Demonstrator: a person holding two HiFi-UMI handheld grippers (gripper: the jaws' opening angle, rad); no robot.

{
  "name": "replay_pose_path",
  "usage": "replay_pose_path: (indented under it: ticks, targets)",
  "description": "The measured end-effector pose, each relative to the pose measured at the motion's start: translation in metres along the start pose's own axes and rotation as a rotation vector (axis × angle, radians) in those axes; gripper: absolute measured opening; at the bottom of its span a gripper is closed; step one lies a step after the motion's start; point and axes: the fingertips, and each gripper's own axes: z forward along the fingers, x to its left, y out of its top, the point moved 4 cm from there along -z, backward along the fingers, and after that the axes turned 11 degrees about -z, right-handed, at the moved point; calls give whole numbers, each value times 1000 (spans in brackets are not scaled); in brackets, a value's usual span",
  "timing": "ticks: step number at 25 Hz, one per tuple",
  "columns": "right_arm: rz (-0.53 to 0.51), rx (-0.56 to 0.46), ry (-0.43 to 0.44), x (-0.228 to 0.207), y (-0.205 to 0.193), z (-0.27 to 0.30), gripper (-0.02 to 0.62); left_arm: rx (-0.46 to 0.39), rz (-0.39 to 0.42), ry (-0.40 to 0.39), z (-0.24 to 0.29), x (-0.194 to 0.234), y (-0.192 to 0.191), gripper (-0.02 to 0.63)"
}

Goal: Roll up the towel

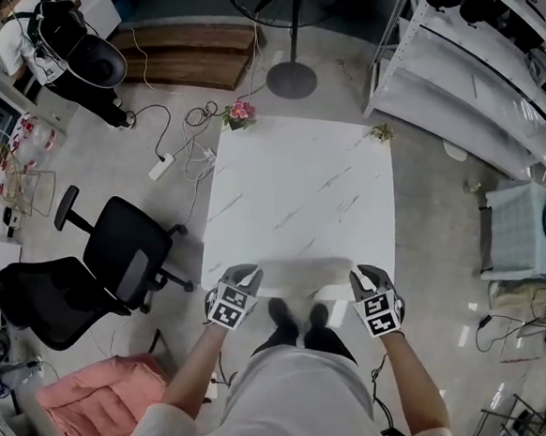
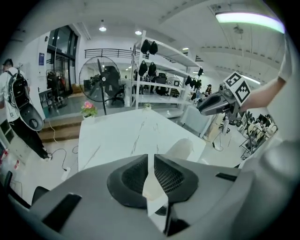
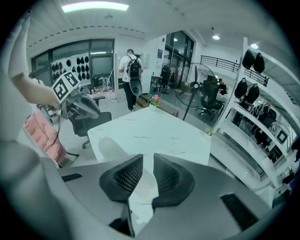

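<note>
Towel (image 1: 299,273) is seen in head view stretched between both grippers at near edge of table (image 1: 304,187) | left gripper (image 1: 246,274) is clamped on it, shown only in own view | right gripper (image 1: 363,276) is clamped likewise

A white marble-patterned table (image 1: 304,187) is seen in the middle of the floor. A pot of pink flowers (image 1: 240,113) is set at its far left corner and a small green plant (image 1: 383,132) at its far right corner. A standing fan (image 1: 292,77) is placed just beyond the table. A black office chair (image 1: 125,248) is parked to its left, and white shelving (image 1: 471,87) is ranged along the right.
</note>
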Motion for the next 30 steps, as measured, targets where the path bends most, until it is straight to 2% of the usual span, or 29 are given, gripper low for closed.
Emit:
replay_pose_path:
  ticks: [7, 12, 15, 26, 30]
  targets:
    - [101, -126, -67, -10, 27, -69, 55, -109, -30, 6, -49, -32, 36, 31]
    - [121, -222, -84, -5, 29, -110, 44, -189, 5, 25, -82, -64, 46, 18]
    - [122, -277, -78, -2, 30, -134, 37, -230, -2, 50, -104, -85, 47, 18]
    - [125, -455, -30, 22, 1, -239, 12, -341, -43, 122, -163, -190, 11, 18]
    - [86, -494, -5, 38, -9, -268, 12, -375, -67, 131, -182, -225, -2, 18]
